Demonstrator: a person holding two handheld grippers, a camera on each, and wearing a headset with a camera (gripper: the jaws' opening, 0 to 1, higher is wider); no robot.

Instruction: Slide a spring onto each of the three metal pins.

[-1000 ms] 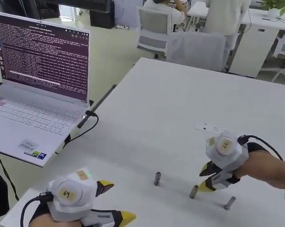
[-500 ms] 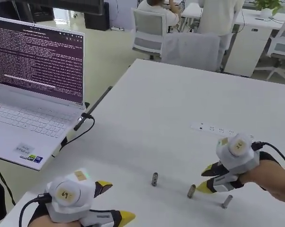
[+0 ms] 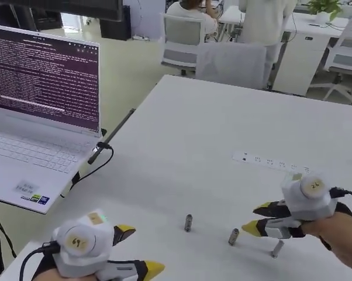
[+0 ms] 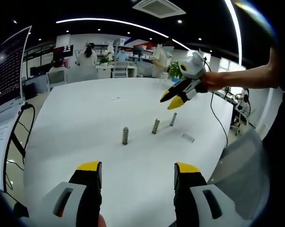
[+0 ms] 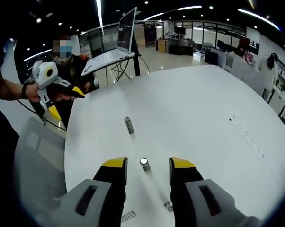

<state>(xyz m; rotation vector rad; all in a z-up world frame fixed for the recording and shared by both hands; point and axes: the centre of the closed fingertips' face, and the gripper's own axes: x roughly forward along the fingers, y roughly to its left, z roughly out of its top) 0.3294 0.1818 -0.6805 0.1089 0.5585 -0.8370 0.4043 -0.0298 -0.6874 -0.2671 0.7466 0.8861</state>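
Three pins stand on the table [image 3: 211, 129]. The left pin [image 4: 125, 135] and middle pin [image 4: 155, 126] look coiled, so I take them as already sprung. The right pin [image 4: 173, 119] looks bare. One loose spring [image 4: 187, 137] lies flat just beside it. My read: two done, last one in hand.

Right gripper [image 3: 256, 217] hovers over the middle and right pins, jaws spread, empty. Left gripper [image 3: 139, 250] sits low at the table edge, jaws spread, empty.

Next: pinch the loose spring and line it up over the bare pin.

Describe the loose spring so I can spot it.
On the white table, find the row of three upright pins near the right hand-held gripper. The loose spring lies just right of that row in the left gripper view, alone in lying flat.
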